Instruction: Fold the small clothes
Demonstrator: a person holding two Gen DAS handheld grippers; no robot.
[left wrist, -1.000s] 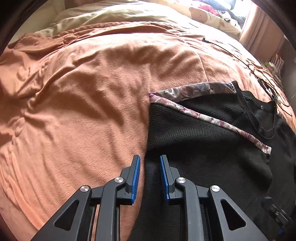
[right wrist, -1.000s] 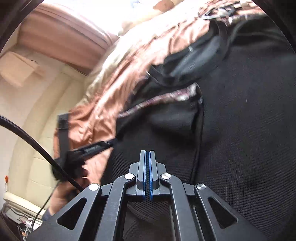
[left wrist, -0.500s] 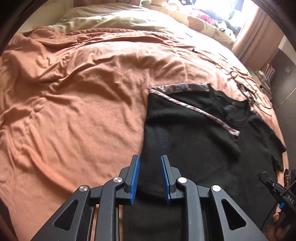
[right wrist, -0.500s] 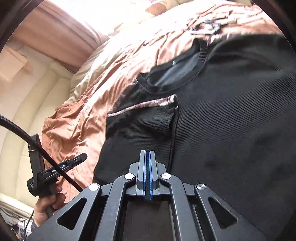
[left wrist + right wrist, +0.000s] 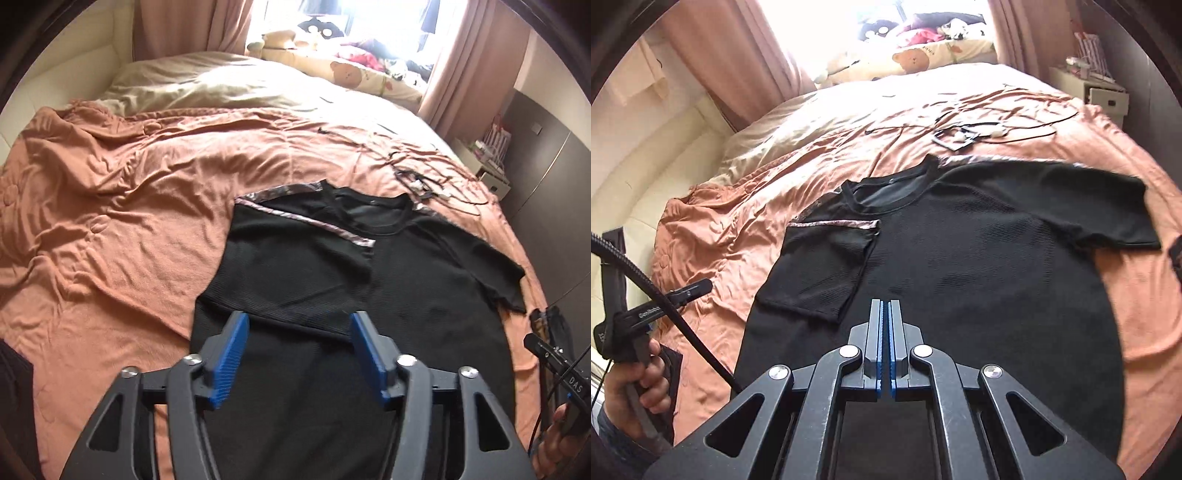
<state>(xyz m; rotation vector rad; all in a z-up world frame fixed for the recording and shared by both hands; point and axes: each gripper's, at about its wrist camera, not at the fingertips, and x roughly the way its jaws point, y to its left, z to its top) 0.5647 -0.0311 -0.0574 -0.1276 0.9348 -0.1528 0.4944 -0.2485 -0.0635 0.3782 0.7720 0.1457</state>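
A black ribbed short-sleeved T-shirt with floral shoulder trim (image 5: 369,280) lies flat, neck at 12 o'clock, on a salmon-orange blanket (image 5: 110,221) covering the bed. One fold appears done: the sleeve at the shirt's 9 o'clock side is turned inward over the chest, its floral edge running toward the collar. The sleeve at 3 o'clock lies spread out on the blanket, and the body is at full length; by this reading, the second sleeve fold and the crosswise folds remain.

The left gripper (image 5: 301,350) hovers above the hem with its jaws spread; they have just been opening, and nothing sits between the blue pads. The right gripper (image 5: 885,347) has its jaws pressed together, empty, above the lower body of the shirt.

The left wrist view shows the right-hand tool and fingertips at 4 o'clock. The right wrist view alone shows the hand (image 5: 631,387) gripping the left tool's handle at 8 o'clock, the unfolded sleeve entire, and the tangle of black cables (image 5: 964,134) beyond the collar at 12 o'clock more plainly.
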